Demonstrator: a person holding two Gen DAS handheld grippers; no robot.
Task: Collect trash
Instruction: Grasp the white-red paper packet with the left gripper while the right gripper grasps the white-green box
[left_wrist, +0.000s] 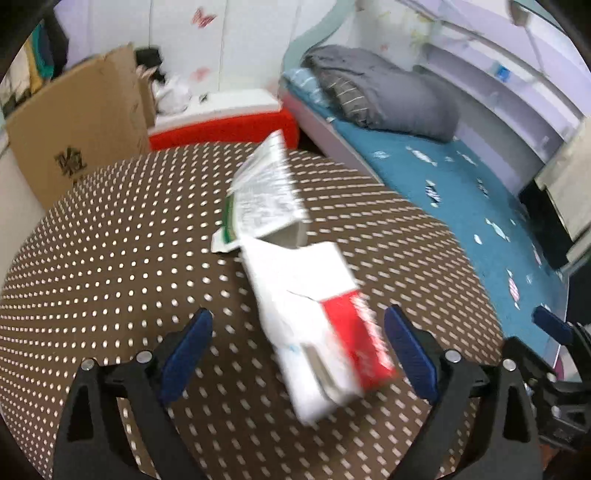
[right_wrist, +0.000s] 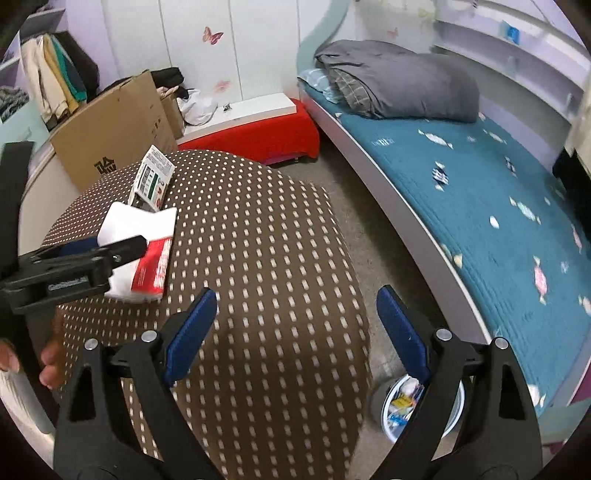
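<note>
Two pieces of trash lie on a round brown white-dotted cushion top (left_wrist: 110, 258): a white-and-red carton (left_wrist: 321, 325) and, behind it, a white box with green print (left_wrist: 266, 195). My left gripper (left_wrist: 299, 332) hangs open over the carton, whose near end lies between the blue pads (left_wrist: 188, 354); the pads do not press on it. In the right wrist view the carton (right_wrist: 147, 258) and printed box (right_wrist: 153, 177) sit at the left under the left gripper (right_wrist: 110, 245). My right gripper (right_wrist: 297, 317) is open and empty over the cushion's right edge (right_wrist: 351, 295).
A small bin (right_wrist: 402, 406) holding wrappers stands on the floor between cushion and bed. The bed has a teal cover (right_wrist: 480, 206) and grey bedding (right_wrist: 399, 85). A cardboard box (right_wrist: 110, 136) and a red-and-white bench (right_wrist: 258, 129) stand behind. A hand (right_wrist: 48, 365) shows lower left.
</note>
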